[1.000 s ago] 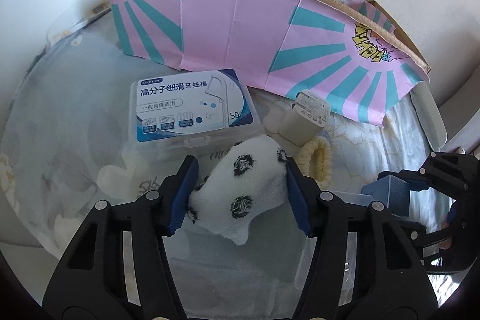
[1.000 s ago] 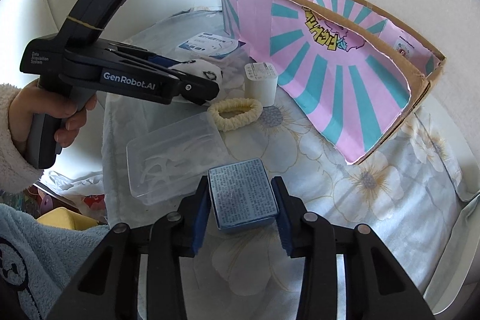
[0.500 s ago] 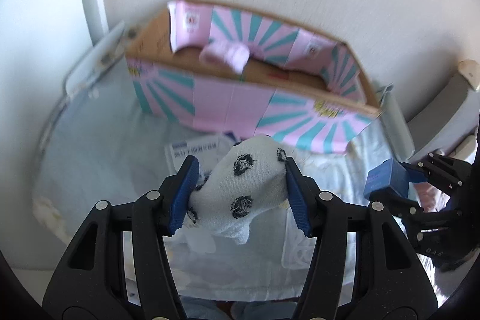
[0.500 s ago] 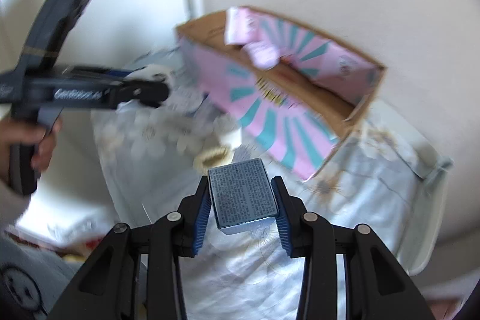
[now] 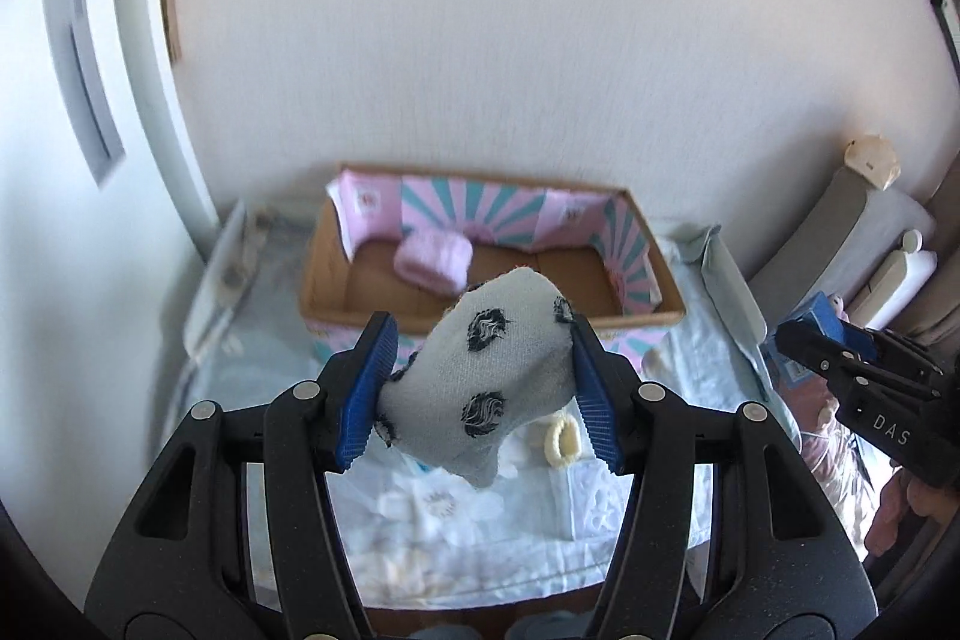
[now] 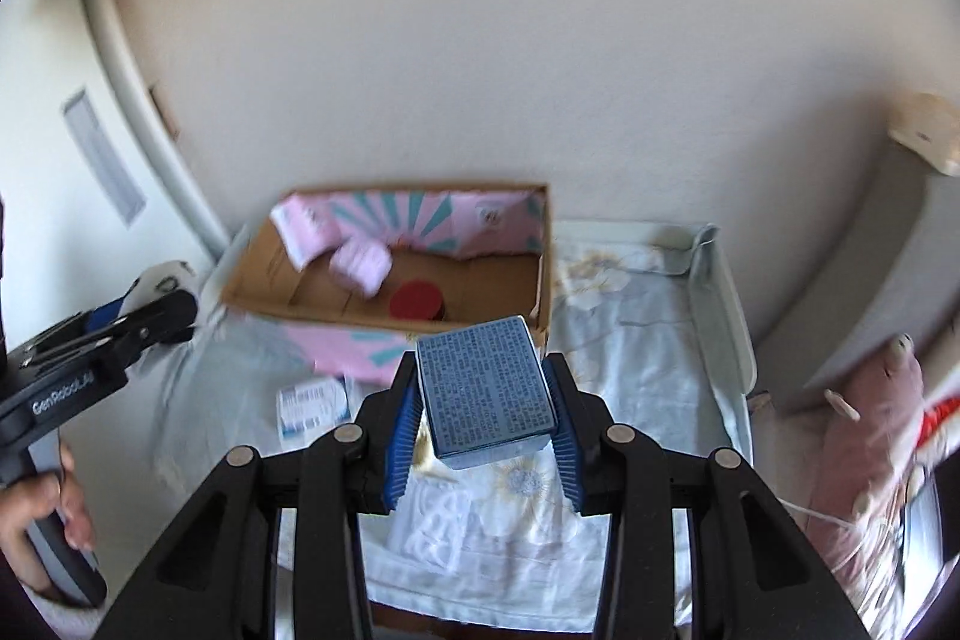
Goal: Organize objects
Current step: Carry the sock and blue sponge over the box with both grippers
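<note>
the left gripper (image 5: 480,388) was clamped on a spotted sock (image 5: 486,388), and the right gripper (image 6: 483,412) was clamped on a blue box (image 6: 485,391). both were held high, with the cardboard box (image 6: 543,274) ahead and below, likely for dropping in.

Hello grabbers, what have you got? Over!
Left gripper shut on spotted sock. Right gripper shut on blue box. Both raised above table, cardboard box ahead, way open.
</note>
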Action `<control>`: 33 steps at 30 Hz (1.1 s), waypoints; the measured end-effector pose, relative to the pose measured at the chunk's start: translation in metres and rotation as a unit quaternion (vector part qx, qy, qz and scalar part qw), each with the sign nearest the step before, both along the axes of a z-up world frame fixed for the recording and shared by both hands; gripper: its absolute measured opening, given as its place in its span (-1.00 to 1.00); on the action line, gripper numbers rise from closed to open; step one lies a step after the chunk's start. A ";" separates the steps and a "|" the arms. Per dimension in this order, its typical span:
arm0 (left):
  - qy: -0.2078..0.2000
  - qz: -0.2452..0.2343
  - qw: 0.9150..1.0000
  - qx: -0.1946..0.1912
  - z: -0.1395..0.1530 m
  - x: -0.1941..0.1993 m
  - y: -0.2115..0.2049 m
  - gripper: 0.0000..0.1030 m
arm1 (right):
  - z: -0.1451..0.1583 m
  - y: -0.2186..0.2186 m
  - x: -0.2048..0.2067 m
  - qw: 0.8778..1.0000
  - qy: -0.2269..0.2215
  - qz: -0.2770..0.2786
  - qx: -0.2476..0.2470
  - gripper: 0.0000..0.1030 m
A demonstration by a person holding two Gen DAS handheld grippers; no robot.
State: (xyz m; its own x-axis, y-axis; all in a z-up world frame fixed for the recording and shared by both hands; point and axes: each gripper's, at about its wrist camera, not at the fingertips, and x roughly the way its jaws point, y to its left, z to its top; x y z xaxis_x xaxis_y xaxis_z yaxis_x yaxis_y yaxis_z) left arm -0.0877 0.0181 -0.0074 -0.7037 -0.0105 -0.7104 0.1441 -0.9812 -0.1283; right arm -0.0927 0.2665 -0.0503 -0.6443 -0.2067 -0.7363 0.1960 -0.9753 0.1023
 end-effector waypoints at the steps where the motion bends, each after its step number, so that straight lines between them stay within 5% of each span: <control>1: 0.004 0.000 1.000 -0.003 0.005 0.001 -0.002 0.05 | 0.006 -0.002 0.002 1.000 0.007 -0.008 0.002 -0.29; 19: 0.024 -0.017 1.000 -0.005 0.029 0.019 -0.043 0.05 | 0.035 -0.025 0.022 0.998 0.047 -0.043 0.014 -0.29; 33: -0.006 -0.017 1.000 0.004 0.020 -0.074 -0.079 0.05 | 0.030 -0.036 -0.065 1.000 0.018 -0.009 0.019 -0.29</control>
State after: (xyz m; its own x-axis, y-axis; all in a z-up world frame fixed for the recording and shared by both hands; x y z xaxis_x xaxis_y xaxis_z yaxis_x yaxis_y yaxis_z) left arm -0.1620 -0.0604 0.0130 -0.6948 0.0196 -0.7190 0.1122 -0.9844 -0.1353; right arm -0.1573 0.2304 -0.0205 -0.6737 -0.1665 -0.7200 0.1807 -0.9818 0.0580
